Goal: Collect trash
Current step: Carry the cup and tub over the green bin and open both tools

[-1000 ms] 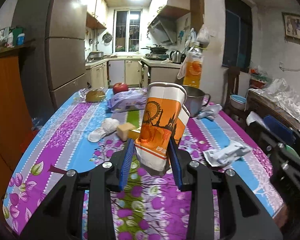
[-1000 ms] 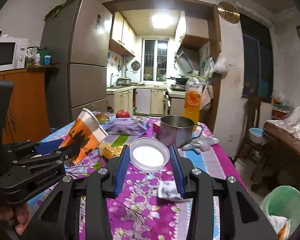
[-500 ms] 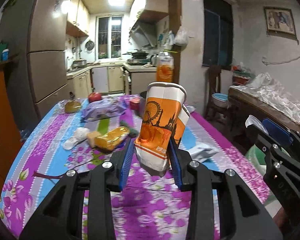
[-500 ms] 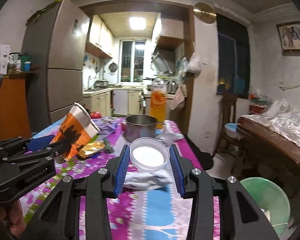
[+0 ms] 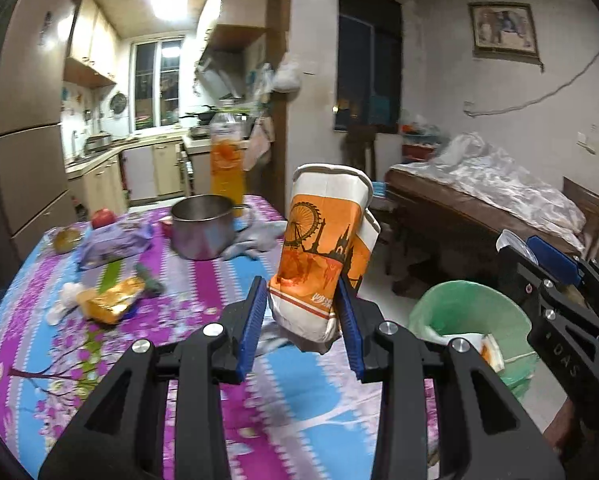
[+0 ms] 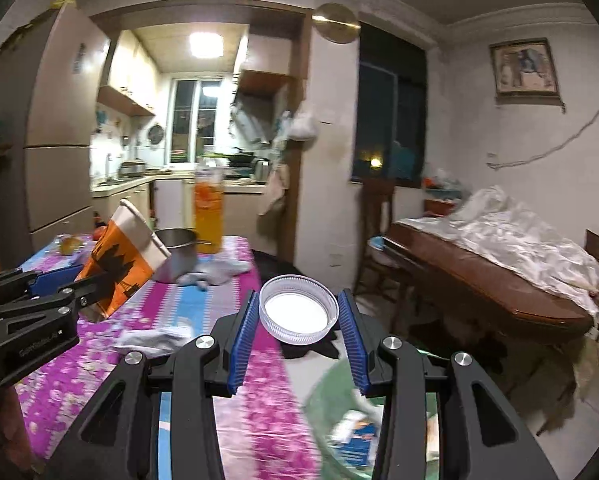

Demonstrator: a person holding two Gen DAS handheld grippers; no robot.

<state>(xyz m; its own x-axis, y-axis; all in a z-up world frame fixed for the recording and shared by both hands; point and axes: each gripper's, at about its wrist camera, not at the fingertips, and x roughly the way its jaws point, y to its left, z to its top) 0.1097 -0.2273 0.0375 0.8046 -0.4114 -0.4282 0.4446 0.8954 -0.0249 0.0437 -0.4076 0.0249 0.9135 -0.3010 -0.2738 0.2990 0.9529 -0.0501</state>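
My left gripper (image 5: 302, 316) is shut on a squashed orange-and-white paper cup (image 5: 323, 248), held upright over the table's right edge. The same cup (image 6: 123, 256) shows tilted at the left of the right wrist view, in the left gripper (image 6: 59, 292). My right gripper (image 6: 299, 320) is shut on a clear plastic lid (image 6: 298, 309), held just past the table edge. A green-lined trash bin (image 5: 471, 320) with some litter in it stands on the floor right of the table; it appears blurred under the right gripper as the bin (image 6: 339, 412). The right gripper (image 5: 555, 280) juts in above the bin.
The flowered table (image 5: 179, 360) carries a steel pot (image 5: 201, 232), a juice bottle (image 5: 227, 160), a yellow wrapper (image 5: 111, 300), a purple bag (image 5: 111, 240), an apple (image 5: 102, 217) and a crumpled white wrapper (image 6: 155, 336). A covered bed (image 5: 491, 208) and a chair (image 6: 373, 232) stand to the right.
Both grippers have swung right with the cup and the lid, from over the table's middle to its right edge. The green bin has come into view below them.
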